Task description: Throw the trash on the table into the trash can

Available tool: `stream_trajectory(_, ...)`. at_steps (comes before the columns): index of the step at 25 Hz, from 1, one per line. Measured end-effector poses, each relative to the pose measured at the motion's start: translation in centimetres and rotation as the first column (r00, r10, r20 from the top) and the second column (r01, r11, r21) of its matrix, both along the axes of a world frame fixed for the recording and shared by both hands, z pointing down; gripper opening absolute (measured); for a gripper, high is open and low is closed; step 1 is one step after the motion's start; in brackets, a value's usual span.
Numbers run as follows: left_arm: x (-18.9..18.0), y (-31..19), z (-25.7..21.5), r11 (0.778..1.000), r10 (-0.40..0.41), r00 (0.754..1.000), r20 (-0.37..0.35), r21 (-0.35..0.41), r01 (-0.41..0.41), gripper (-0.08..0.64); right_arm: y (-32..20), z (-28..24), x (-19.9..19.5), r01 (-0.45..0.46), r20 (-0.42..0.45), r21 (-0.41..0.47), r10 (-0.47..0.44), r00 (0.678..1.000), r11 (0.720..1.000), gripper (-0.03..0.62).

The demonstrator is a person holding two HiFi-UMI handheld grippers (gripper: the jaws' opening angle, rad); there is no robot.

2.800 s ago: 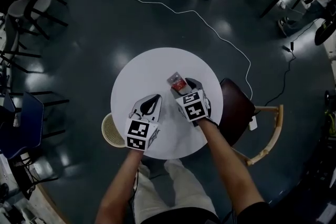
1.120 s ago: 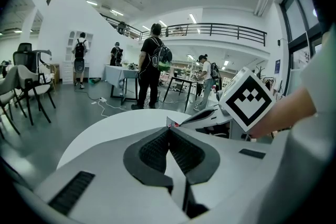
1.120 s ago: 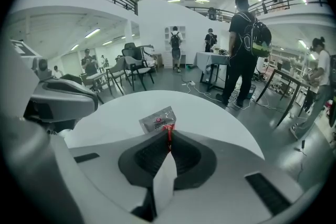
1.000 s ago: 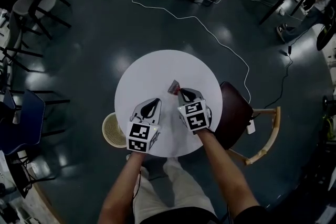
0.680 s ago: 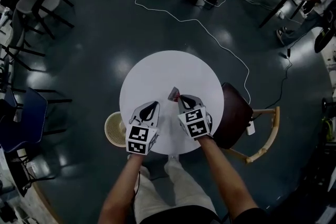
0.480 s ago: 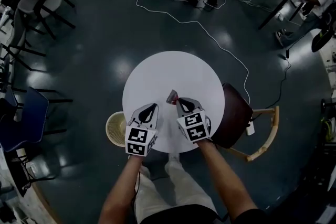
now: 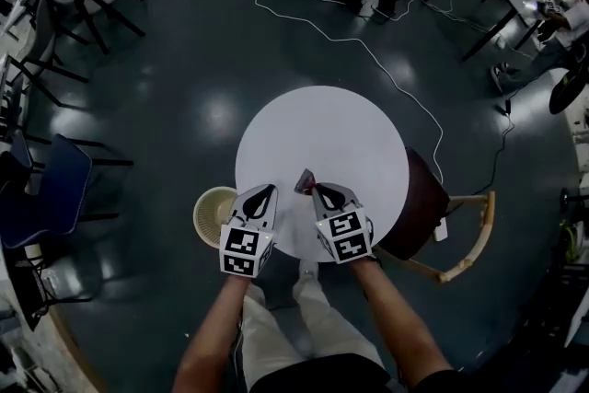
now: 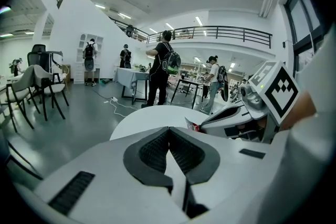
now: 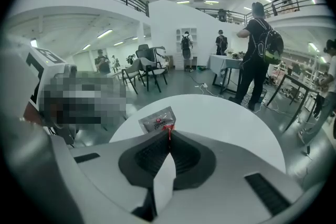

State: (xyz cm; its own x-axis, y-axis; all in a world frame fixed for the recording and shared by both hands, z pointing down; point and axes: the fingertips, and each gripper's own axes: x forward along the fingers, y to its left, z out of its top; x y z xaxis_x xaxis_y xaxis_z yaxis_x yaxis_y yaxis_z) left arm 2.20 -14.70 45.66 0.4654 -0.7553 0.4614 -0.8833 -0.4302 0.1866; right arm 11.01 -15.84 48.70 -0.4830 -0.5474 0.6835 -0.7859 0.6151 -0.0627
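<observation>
Head view showed the right claw (image 7: 316, 190) clamped on one corner of the small trash packet (image 7: 305, 180), with the packet poking out ahead of the tips above the near part of the round white tabletop (image 7: 322, 129). Right gripper view agreed: pads were together on the red-printed corner, and the rest of the silvery packet stood up past the tips. Left claw (image 7: 266, 190) sat just beside the right one over the tabletop's near-left edge. Left gripper view showed its pads pressed together with nothing between them. The pale trash can (image 7: 212, 218) stood on the dark floor (image 7: 166, 60), tight against the tabletop's near-left rim and just left of the left claw. The packet was not over the can. A dark-seated chair (image 7: 421, 198) was tucked in at the tabletop's right side.
</observation>
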Motion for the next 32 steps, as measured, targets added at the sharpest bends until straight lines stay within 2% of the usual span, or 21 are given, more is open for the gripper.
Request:
stream_trajectory(6, -3.4, 1.8, 0.9, 0.999, -0.053, 0.999, 0.011, -0.009, 0.053, 0.015, 1.8, 0.5, -4.0, 0.053, 0.028, -0.009, -0.053, 0.998, 0.999, 0.024)
stream_trajectory(11, -7.7, 3.4, 1.8, 0.993, -0.113, 0.993, 0.017, -0.021, 0.114, 0.015, 2.9, 0.9, -8.3, 0.105, 0.045, -0.008, -0.105, 0.993, 0.994, 0.023)
stream_trajectory(15, -10.5, 4.6, 2.1, 0.990, -0.143, 0.989, 0.049, -0.016, 0.144, 0.015, 4.0, 0.7, -11.2, 0.142, 0.060, -0.016, -0.141, 0.988, 0.990, 0.024)
stream_trajectory(23, -16.4, 7.6, 2.9, 0.973, -0.226, 0.973, 0.039, -0.032, 0.227, 0.015, 7.2, 1.6, -17.6, 0.207, 0.088, -0.029, -0.204, 0.975, 0.978, 0.024)
stream_trajectory(32, -22.3, 11.5, 6.1, 0.953, -0.292, 0.955, 0.042, -0.068, 0.294, 0.015, 10.8, 4.5, -23.9, 0.272, 0.099, -0.063, -0.265, 0.959, 0.960, 0.024)
